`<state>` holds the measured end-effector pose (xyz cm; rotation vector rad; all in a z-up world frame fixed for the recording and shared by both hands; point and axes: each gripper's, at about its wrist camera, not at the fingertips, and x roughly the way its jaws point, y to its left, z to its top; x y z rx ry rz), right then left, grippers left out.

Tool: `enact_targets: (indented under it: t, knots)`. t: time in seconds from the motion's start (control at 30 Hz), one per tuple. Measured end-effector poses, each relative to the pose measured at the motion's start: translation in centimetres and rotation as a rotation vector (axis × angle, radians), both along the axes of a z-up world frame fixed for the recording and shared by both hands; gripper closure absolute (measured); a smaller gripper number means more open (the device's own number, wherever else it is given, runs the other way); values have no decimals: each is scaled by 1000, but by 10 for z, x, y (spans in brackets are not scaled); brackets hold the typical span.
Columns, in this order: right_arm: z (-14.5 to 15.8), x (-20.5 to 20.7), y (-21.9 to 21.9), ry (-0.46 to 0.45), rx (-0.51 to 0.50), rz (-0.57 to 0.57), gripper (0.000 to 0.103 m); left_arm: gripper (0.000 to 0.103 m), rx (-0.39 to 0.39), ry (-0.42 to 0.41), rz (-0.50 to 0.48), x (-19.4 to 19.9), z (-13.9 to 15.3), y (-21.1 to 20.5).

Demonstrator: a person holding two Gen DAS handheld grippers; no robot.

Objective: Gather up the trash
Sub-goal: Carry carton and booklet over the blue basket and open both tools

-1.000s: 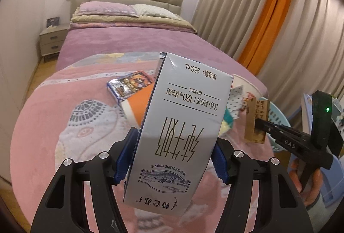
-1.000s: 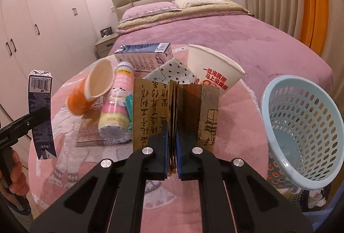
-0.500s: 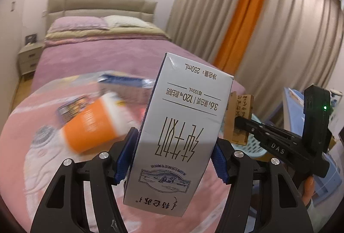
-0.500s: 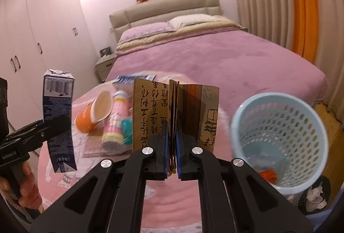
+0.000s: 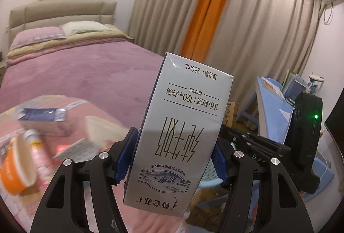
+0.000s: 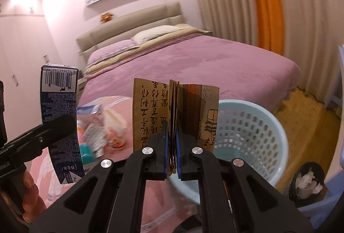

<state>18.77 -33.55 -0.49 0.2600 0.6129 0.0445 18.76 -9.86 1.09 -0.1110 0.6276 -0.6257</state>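
In the left wrist view, the left gripper [image 5: 169, 159] clamped a grey milk carton [image 5: 180, 136] between its blue pads, held above the pink blanket [image 5: 103, 116]. The carton's long axis ran up and away from the camera, tilted slightly right, and its print read upside down: "250mL", "3.6", "120 mg" and "100mL", with large Chinese characters below. An orange cup [image 5: 15, 168] and a blue carton [image 5: 43, 114] lay blurred on the blanket.

In the right wrist view, the right gripper [image 6: 171, 147] pinched a brown folded paper packet [image 6: 150, 108] upright, its Chinese writing also inverted, directly in front of the pale blue basket [image 6: 253, 131]. The milk carton [image 6: 60, 116] showed at left, barcode end up, digits partly legible as "6 923644 266066".
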Motion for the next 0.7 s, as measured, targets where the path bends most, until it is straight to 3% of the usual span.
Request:
enact_targets:
  t: [0.3,0.7]
  knots:
    - [-44,19,-61,131,46,-163,99,41,-5,79,-13,36,-35,-65]
    - [-95,34,-87,276,102,-189,99,41,38,225,0,64,-91,-100]
